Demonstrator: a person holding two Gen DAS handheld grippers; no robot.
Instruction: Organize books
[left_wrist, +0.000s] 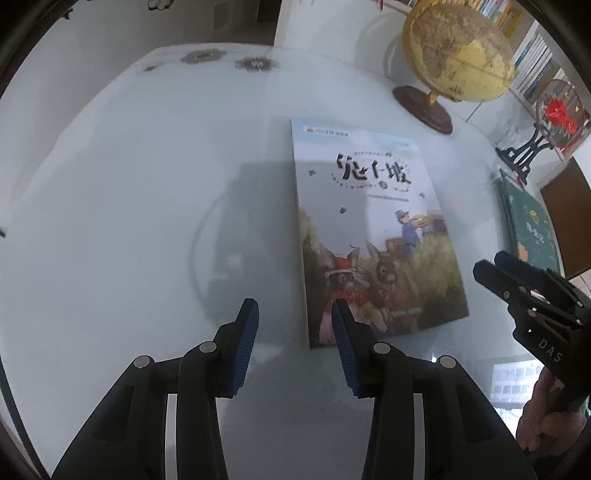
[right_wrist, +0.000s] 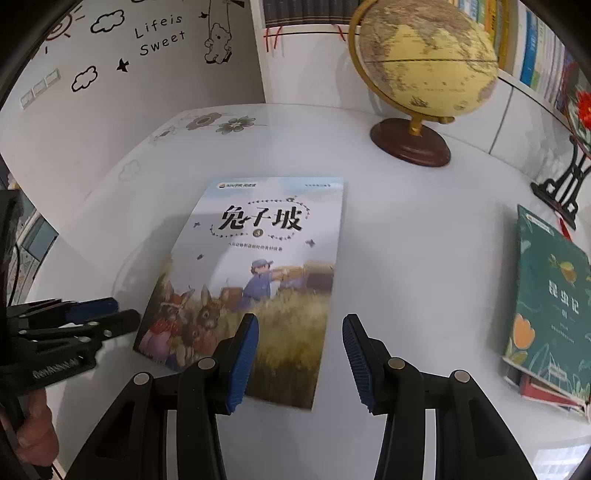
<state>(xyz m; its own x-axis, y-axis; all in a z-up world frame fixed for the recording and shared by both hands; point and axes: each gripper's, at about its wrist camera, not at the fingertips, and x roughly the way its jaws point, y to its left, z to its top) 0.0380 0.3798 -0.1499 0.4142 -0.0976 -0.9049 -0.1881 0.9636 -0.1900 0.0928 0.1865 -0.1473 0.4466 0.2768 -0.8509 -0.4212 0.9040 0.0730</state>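
Note:
A picture book (left_wrist: 369, 229) (right_wrist: 258, 266) with rabbits on its cover lies flat on the white table (left_wrist: 129, 184) (right_wrist: 424, 240). My left gripper (left_wrist: 294, 306) hangs over the book's near left corner with its jaws apart and nothing between them; the right wrist view shows it (right_wrist: 118, 313) just left of the book. My right gripper (right_wrist: 300, 319) hovers over the book's near right corner, jaws apart and empty. In the left wrist view it (left_wrist: 493, 264) comes in from the right. A green book (right_wrist: 550, 295) (left_wrist: 532, 229) tops a small stack at the right.
A yellow globe (left_wrist: 458, 51) (right_wrist: 424, 59) on a brown base stands at the back of the table. A round ornament with red flowers (left_wrist: 557, 114) sits on a black stand (right_wrist: 565, 184) at the far right. Shelves of books (right_wrist: 535, 48) line the wall behind.

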